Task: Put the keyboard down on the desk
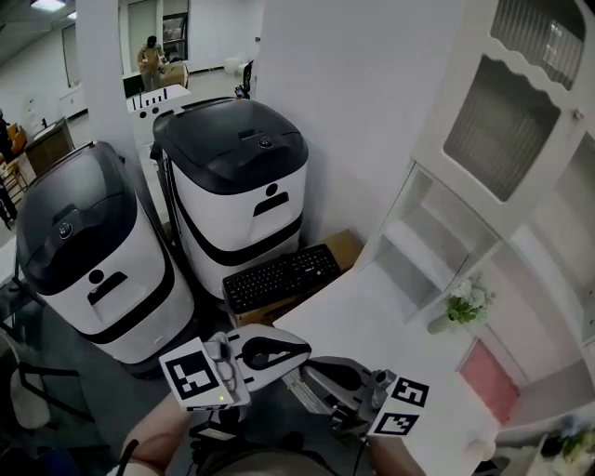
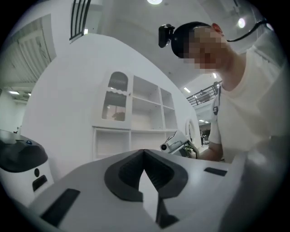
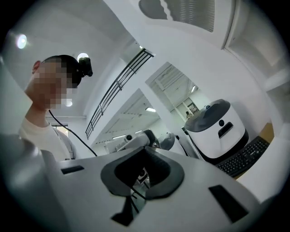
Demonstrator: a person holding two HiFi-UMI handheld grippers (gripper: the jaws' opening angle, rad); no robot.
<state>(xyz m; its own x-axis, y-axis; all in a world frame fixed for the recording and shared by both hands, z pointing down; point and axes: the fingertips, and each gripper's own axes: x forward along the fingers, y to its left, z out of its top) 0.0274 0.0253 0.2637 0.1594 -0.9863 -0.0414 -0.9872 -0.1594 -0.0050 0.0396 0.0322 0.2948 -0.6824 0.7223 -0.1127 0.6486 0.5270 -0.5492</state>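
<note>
Head view, keyboard on cardboard box, well beyond both shut jaws

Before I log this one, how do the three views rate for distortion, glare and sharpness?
Head view: wide-angle bending on the cabinet, white desk nearly washed out, keyboard sharp. Left gripper view: round fisheye frame with black corners, ceiling lamp glaring at the top edge. Right gripper view: same fisheye frame, keyboard curved but legible at the right.

Bright overhead light, fisheye-warped edges
</note>
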